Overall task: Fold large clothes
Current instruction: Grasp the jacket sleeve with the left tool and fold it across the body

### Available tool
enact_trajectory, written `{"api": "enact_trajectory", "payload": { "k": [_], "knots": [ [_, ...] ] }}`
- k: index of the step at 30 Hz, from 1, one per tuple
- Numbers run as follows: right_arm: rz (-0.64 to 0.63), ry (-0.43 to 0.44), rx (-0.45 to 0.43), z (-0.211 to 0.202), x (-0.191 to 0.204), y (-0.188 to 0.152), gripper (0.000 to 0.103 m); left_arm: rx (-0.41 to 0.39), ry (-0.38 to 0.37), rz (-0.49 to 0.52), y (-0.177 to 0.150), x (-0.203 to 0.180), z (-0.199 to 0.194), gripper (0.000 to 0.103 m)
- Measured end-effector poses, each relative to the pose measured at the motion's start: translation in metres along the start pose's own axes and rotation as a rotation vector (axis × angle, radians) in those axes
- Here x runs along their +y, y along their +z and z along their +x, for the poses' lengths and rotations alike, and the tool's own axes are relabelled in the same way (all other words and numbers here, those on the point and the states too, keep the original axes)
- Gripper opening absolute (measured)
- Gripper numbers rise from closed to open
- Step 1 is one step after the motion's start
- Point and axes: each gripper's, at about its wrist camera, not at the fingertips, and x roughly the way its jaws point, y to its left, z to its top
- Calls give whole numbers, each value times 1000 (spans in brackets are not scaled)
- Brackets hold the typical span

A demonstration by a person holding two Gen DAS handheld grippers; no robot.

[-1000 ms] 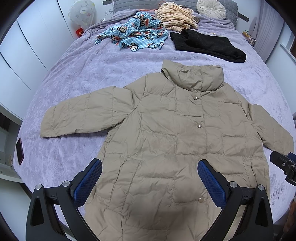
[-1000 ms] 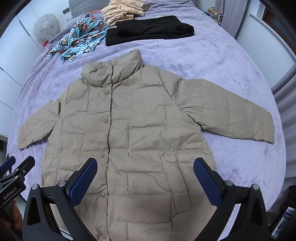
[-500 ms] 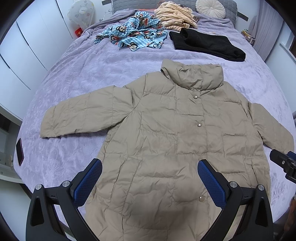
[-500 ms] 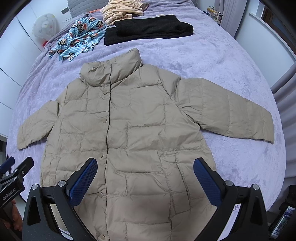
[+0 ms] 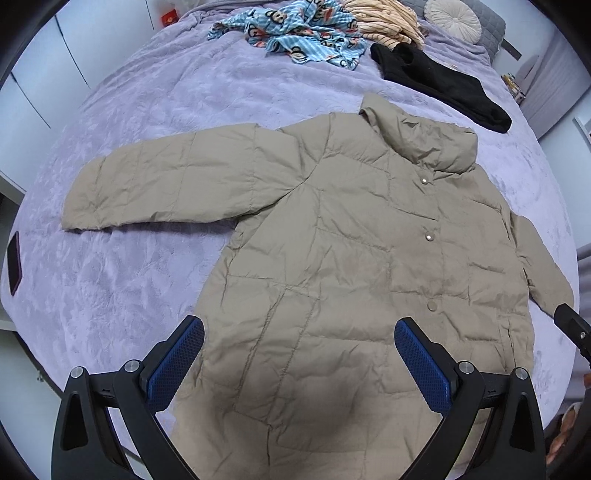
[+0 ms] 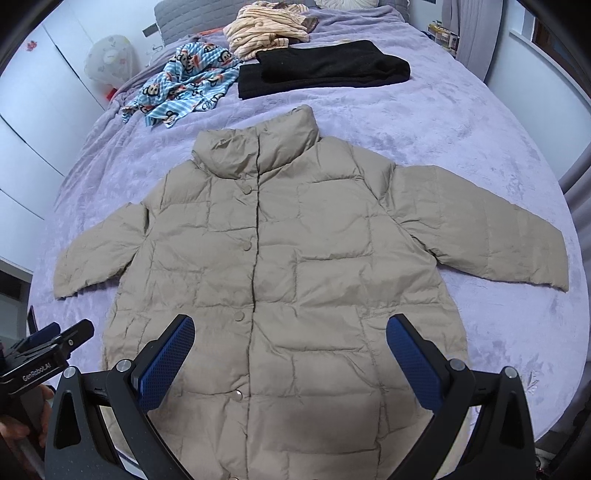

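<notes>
Left wrist view is showing the left gripper (image 5: 299, 350) hovering above the hem of a beige puffer jacket (image 5: 332, 258), its blue-padded fingers (image 5: 175, 363) spread wide and holding nothing. The jacket is lying face up and buttoned on a lilac bedspread (image 5: 147, 110), collar pointing away, both sleeves stretched outward. From the right wrist, the right gripper (image 6: 290, 350) is likewise hanging over the lower front of the jacket (image 6: 277, 258) with its fingers apart and empty. No fold appears to have been started.

Several things are looking risky from here. The shell seems slick and puffy, so a shallow pinch may be catching only the top layer, letting the back panel stay flat while the front lifts. Trapped air is likely to be pushing any fold back open. The jacket's hem is lying near the foot edge of the bed, so a careless pull towards the person could be dragging it off.

Each view is offering something the other lacks. The left wrist is showing the whole of the sleeve (image 5: 166, 184) on its side, cuff included, plus a dark phone-like object (image 5: 14, 264) at the bed's edge; the far sleeve is foreshortened there. The right wrist is showing the opposite sleeve (image 6: 491, 229) in full and the placket line straight down the middle, useful for judging symmetry. Both are catching a monkey-print cloth (image 6: 188, 81), a striped garment (image 6: 266, 31) and a folded black garment (image 6: 321, 68) well beyond the collar.
</notes>
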Motion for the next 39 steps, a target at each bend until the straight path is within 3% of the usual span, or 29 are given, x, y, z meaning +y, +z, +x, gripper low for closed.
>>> {"api": "enact_trajectory", "payload": {
  "k": [2, 7, 14, 19, 25, 28, 29, 30, 31, 32, 33, 36, 37, 38, 39],
  "knots": [
    [19, 26, 1, 5, 12, -4, 103, 10, -26, -25, 3, 22, 10, 103],
    [59, 78, 130, 43, 52, -15, 103, -10, -58, -109, 21, 86, 36, 103],
    [10, 105, 223, 103, 117, -36, 103, -45, -220, -353, 40, 194, 96, 103],
    [-19, 136, 239, 138, 155, -43, 103, -52, -332, -493, 54, 246, 142, 103],
    [-61, 181, 194, 158, 186, -34, 103, -142, -322, -506, 93, 277, 163, 103],
    [-70, 197, 168, 168, 193, -23, 103, -184, -267, -508, 116, 292, 169, 102],
    [-71, 200, 161, 171, 195, -18, 103, -197, -235, -512, 123, 296, 170, 92],
    [-71, 204, 151, 174, 197, -13, 103, -203, -199, -512, 128, 299, 170, 70],
    [-70, 206, 141, 176, 199, -8, 103, -205, -181, -503, 132, 302, 172, 56],
    [-69, 207, 134, 179, 201, -3, 103, -213, -200, -492, 136, 306, 172, 23],
    [-67, 211, 126, 181, 202, 3, 103, -221, -242, -484, 139, 309, 171, 11],
    [-55, 236, 92, 184, 211, 20, 103, -270, -181, -428, 147, 306, 148, 10],
    [-46, 245, 79, 185, 214, 26, 96, -299, -160, -392, 149, 303, 137, 10],
    [-35, 257, 62, 187, 218, 33, 84, -325, -141, -354, 150, 299, 125, 10],
    [-26, 271, 53, 191, 222, 39, 45, -350, -123, -314, 151, 294, 113, 10]
  ]
}}
